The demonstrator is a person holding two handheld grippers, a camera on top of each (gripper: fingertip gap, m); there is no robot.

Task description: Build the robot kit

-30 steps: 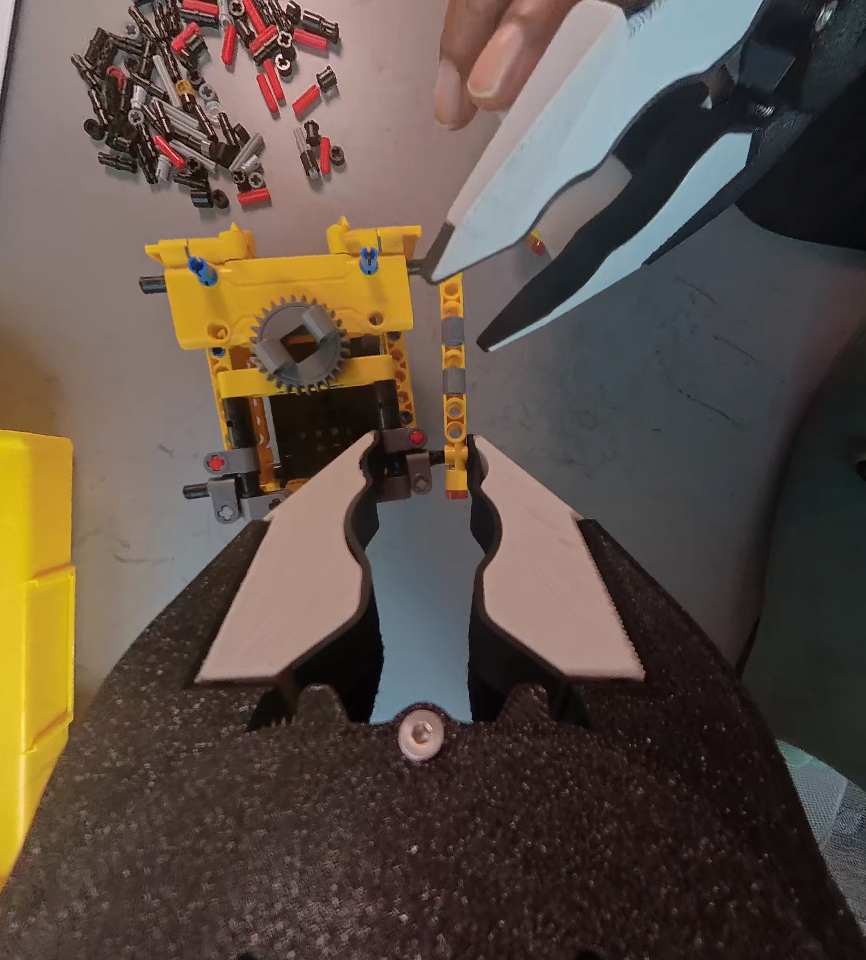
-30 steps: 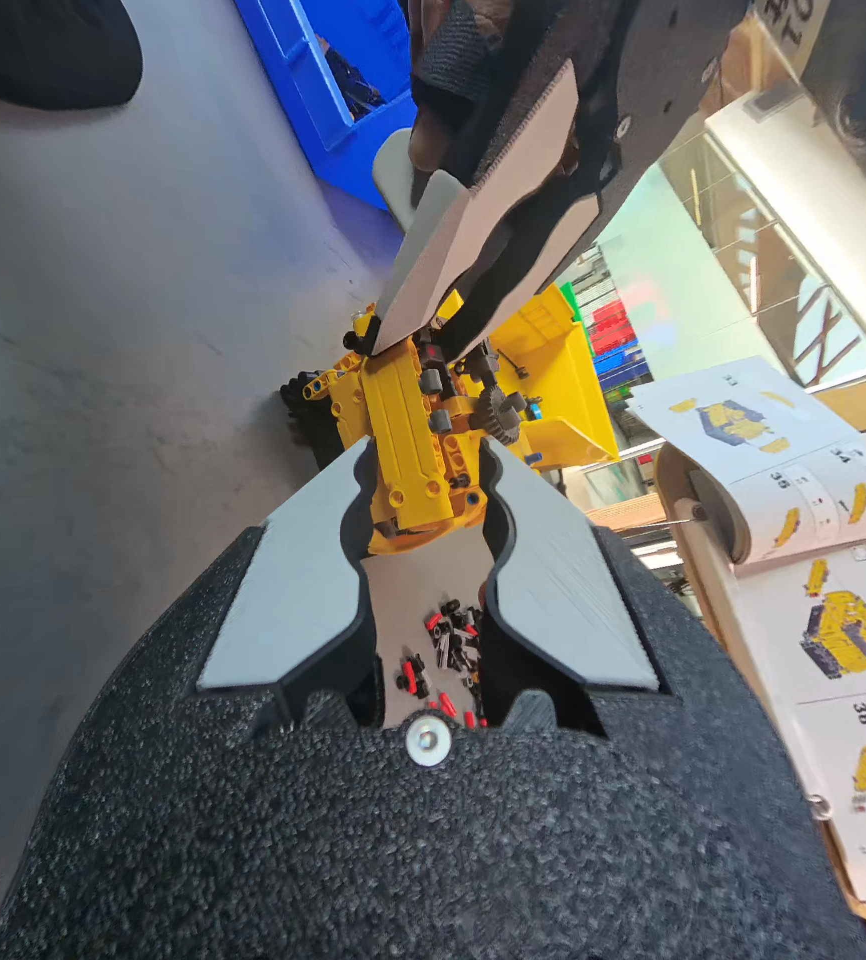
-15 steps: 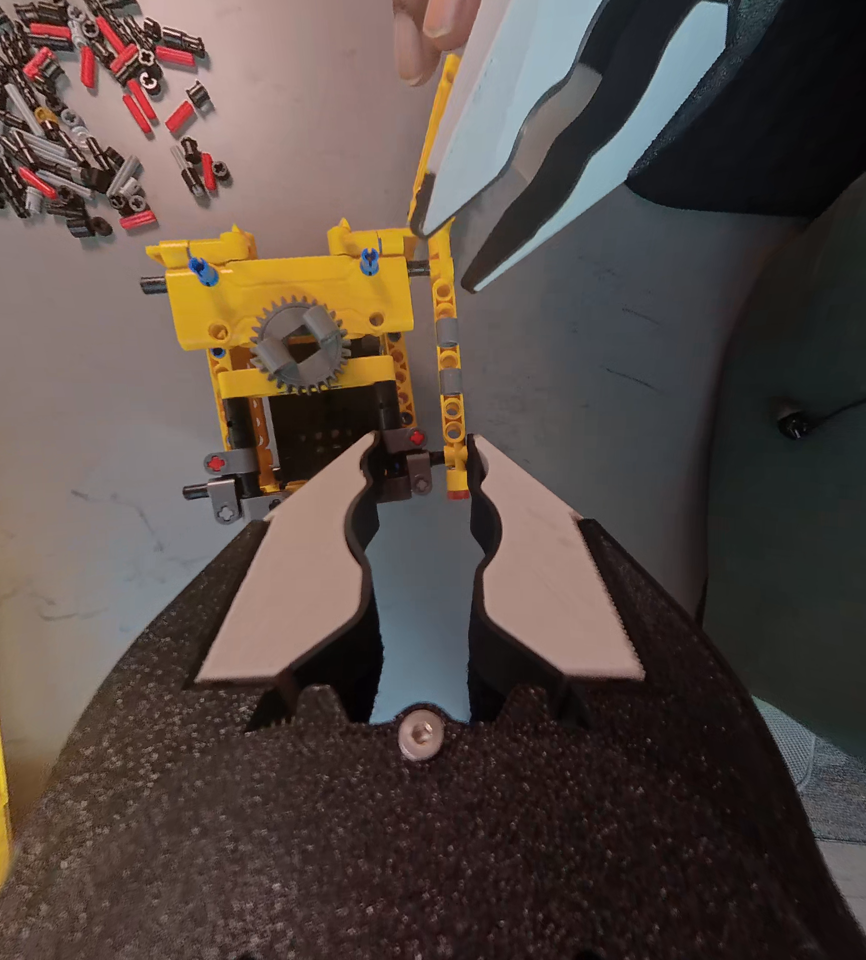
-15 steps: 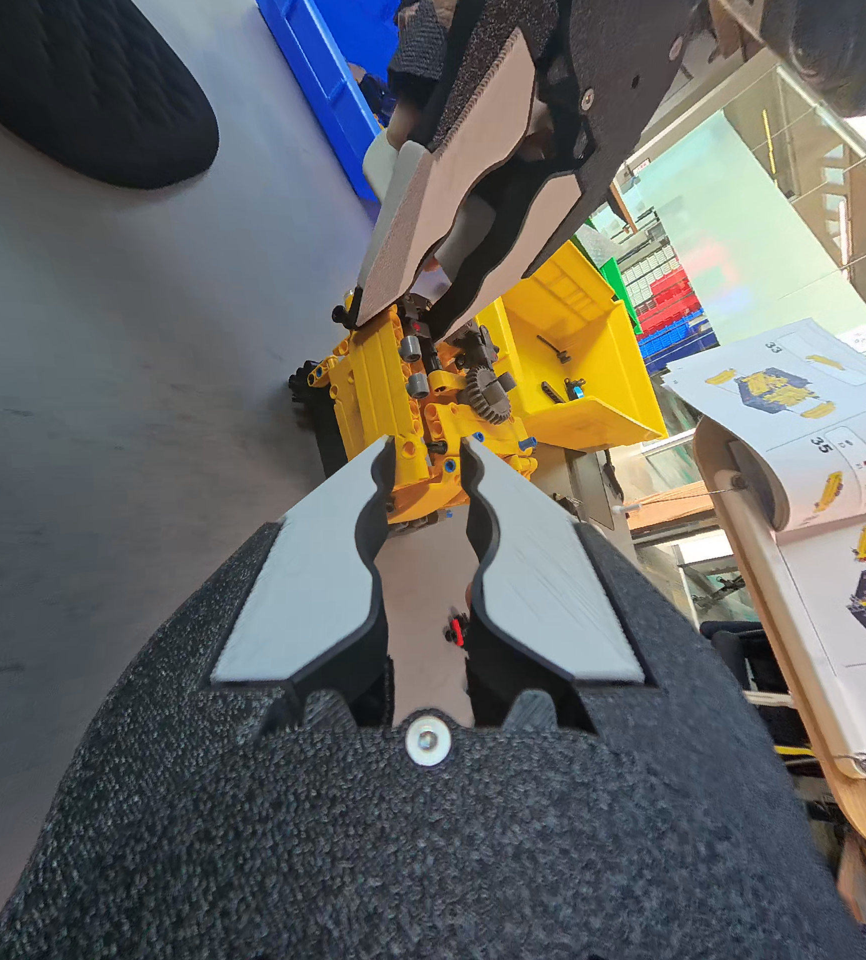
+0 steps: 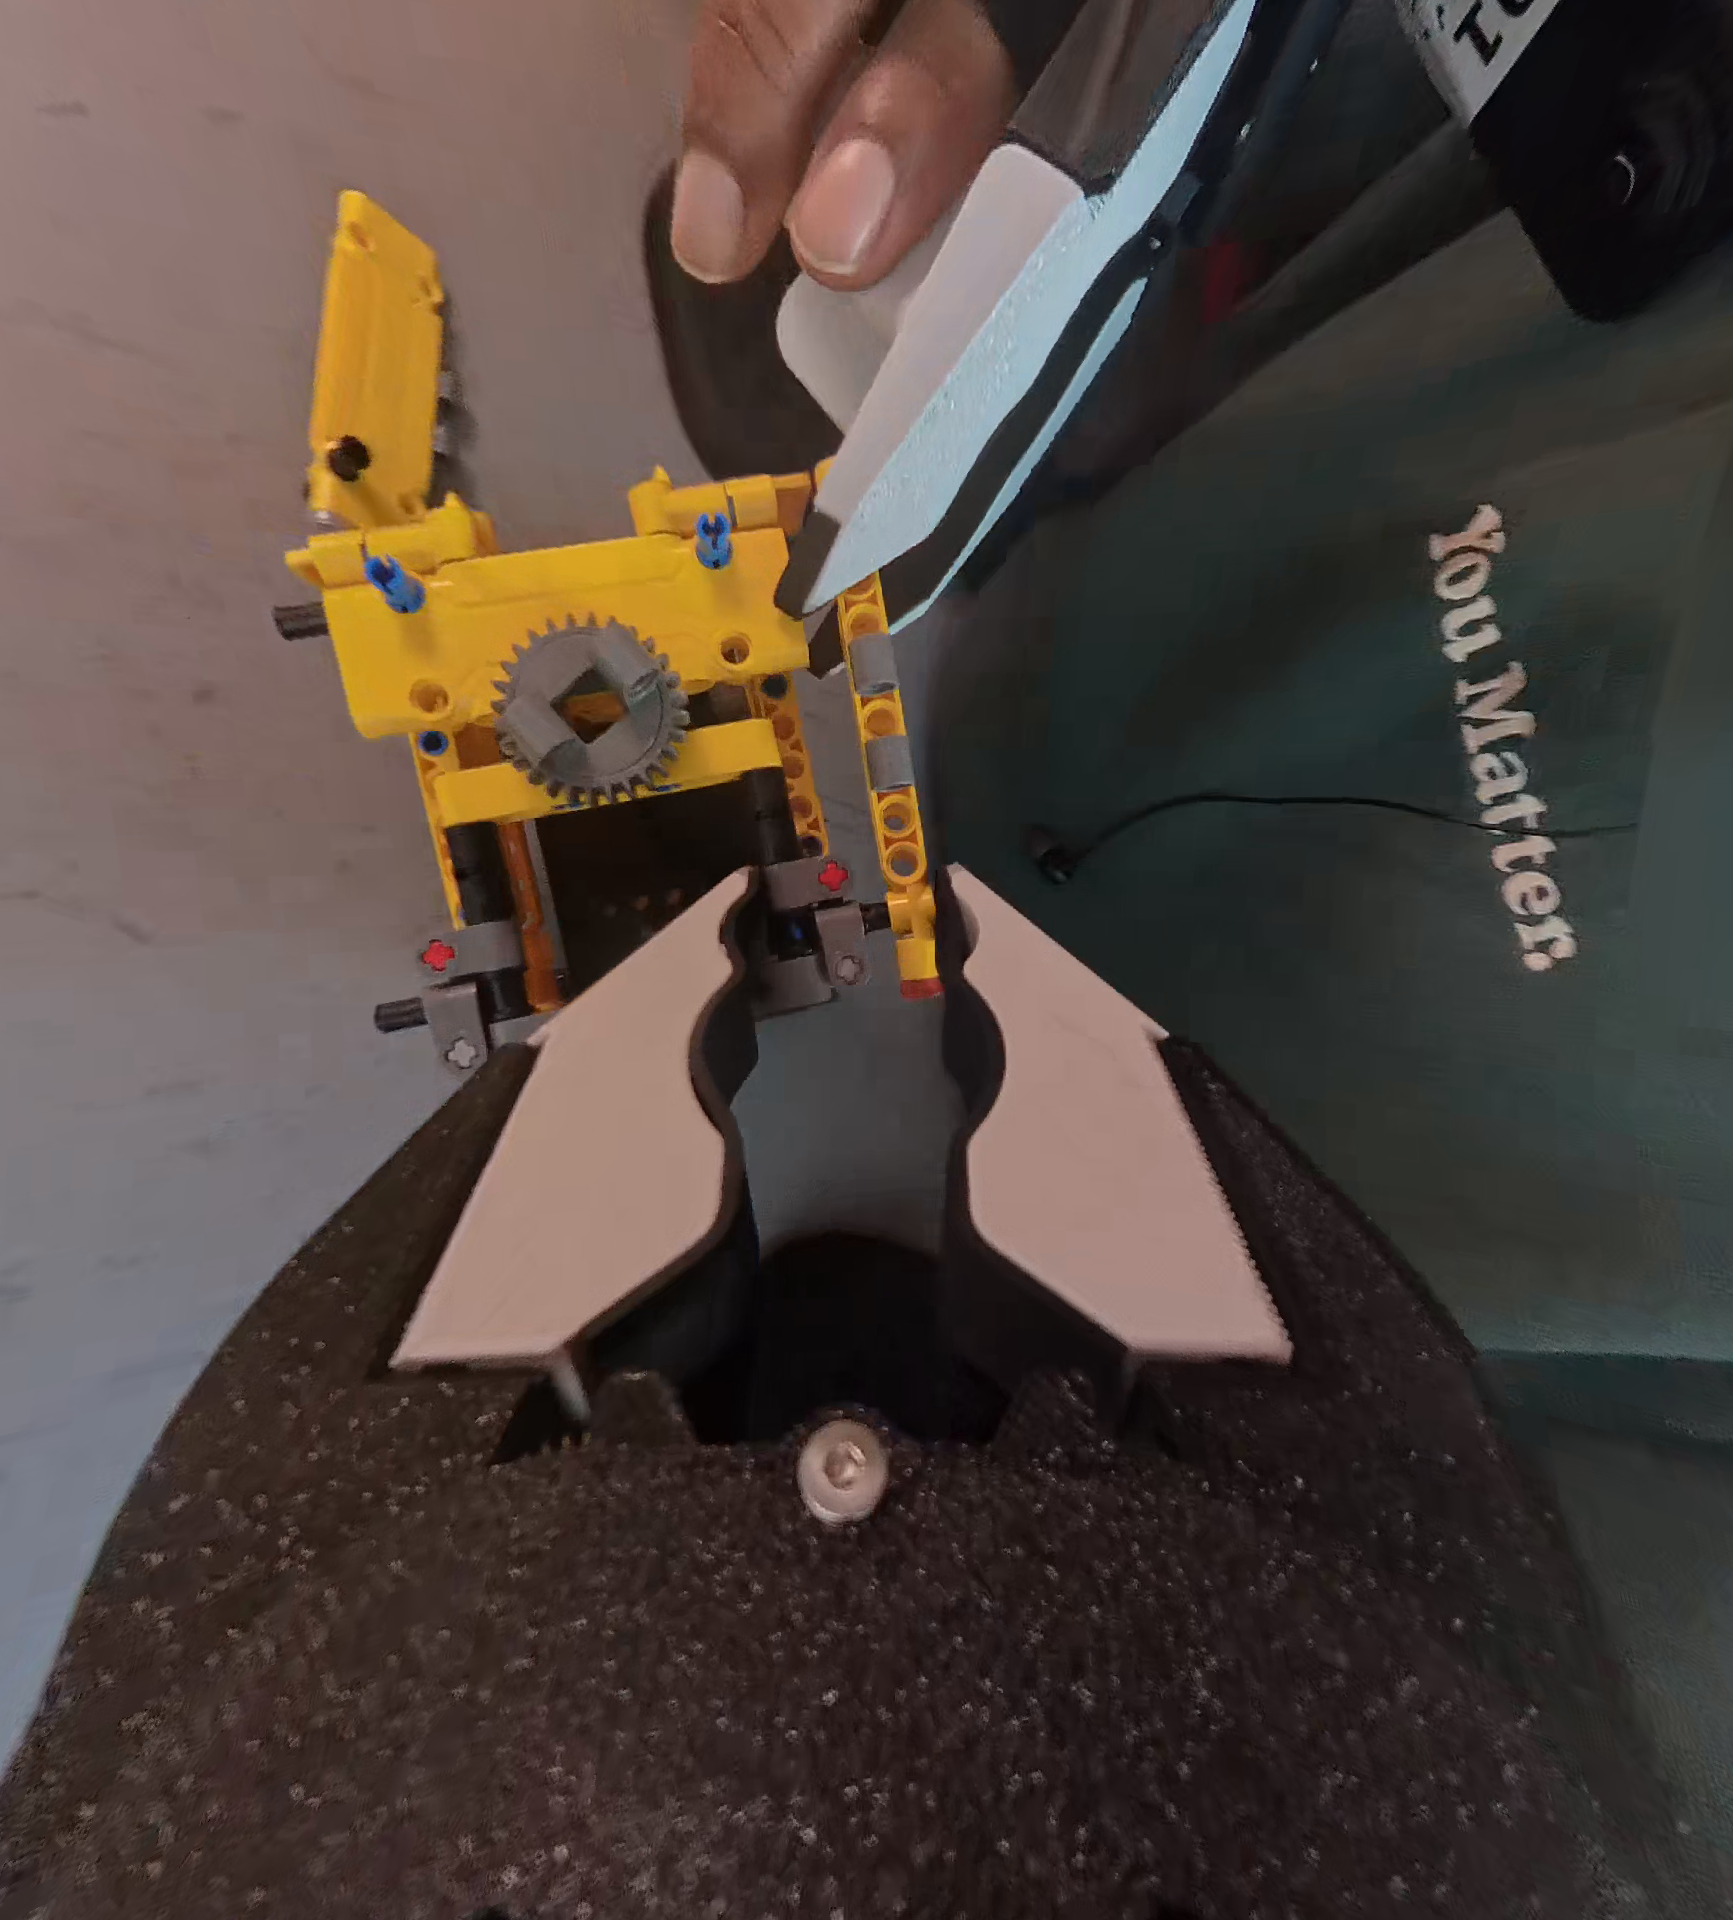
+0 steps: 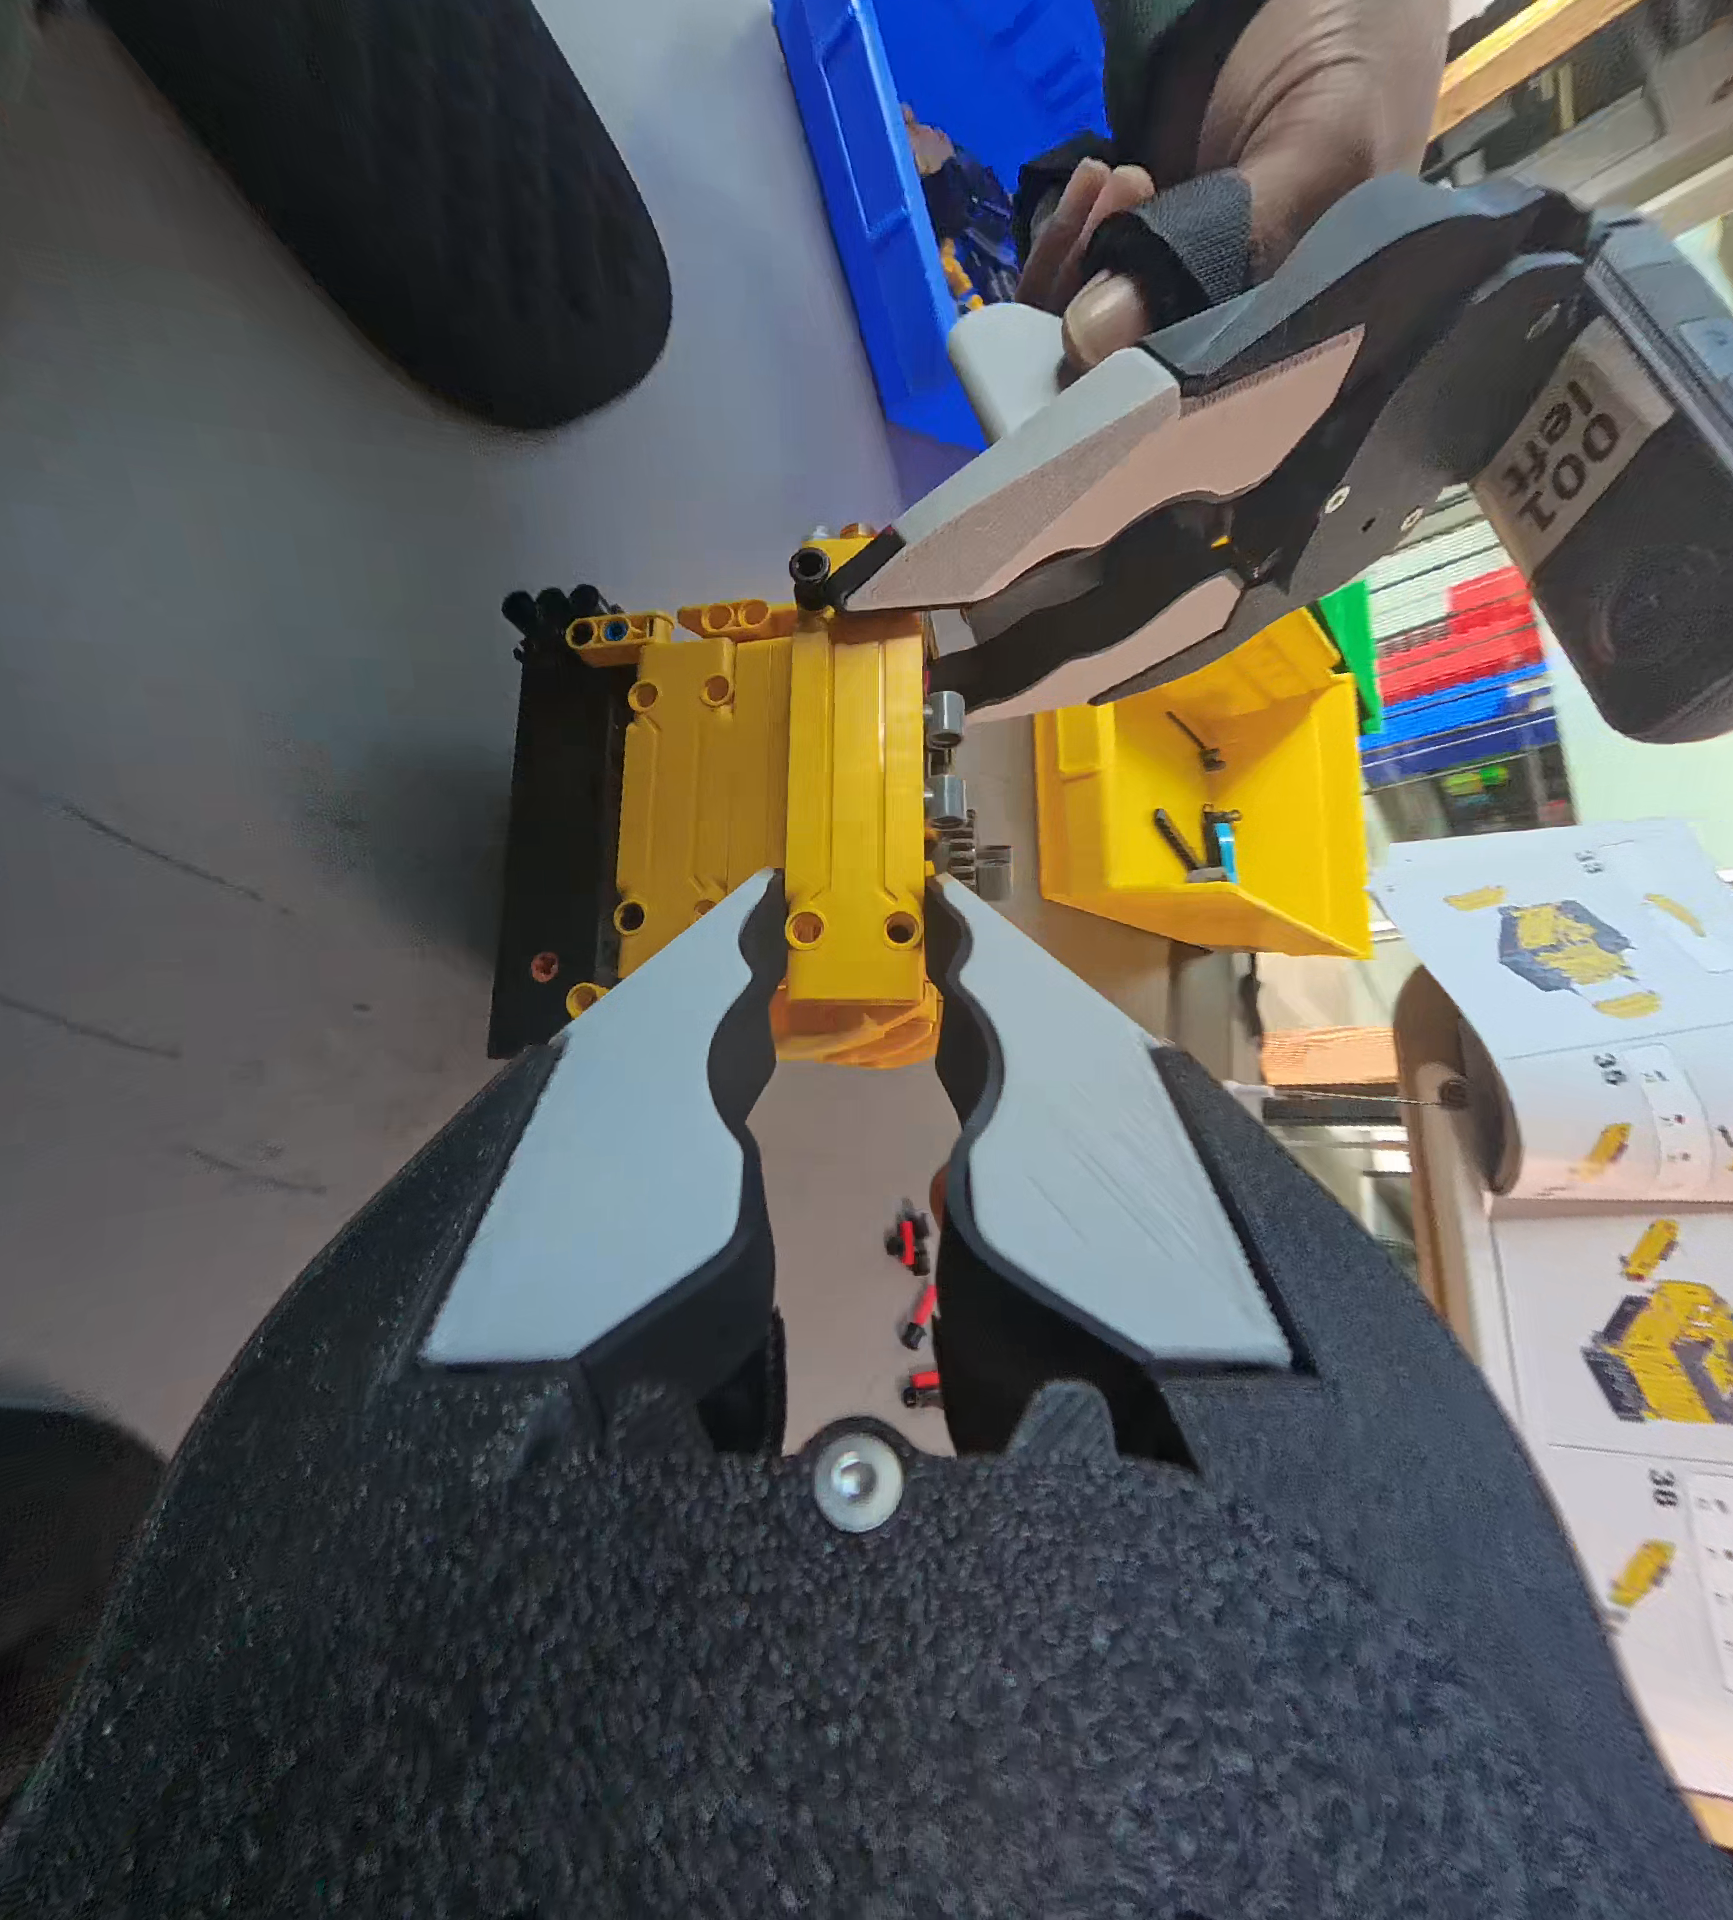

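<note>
Grey scuffed worktop (image 6: 218,831), blue bin (image 6: 883,208) at its far edge, yellow bin (image 6: 1257,831), open instruction booklet (image 6: 1620,1195), shelves of coloured bins (image 6: 1464,644) behind

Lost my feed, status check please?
Left gripper shut on yellow brick model. Right gripper shut on its yellow panel. Nothing between.

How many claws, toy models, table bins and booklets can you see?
Claws: 2, the left claw and the right claw
Toy model: 1
Blue bin: 1
Yellow bin: 1
Booklet: 1
Total: 6
</note>
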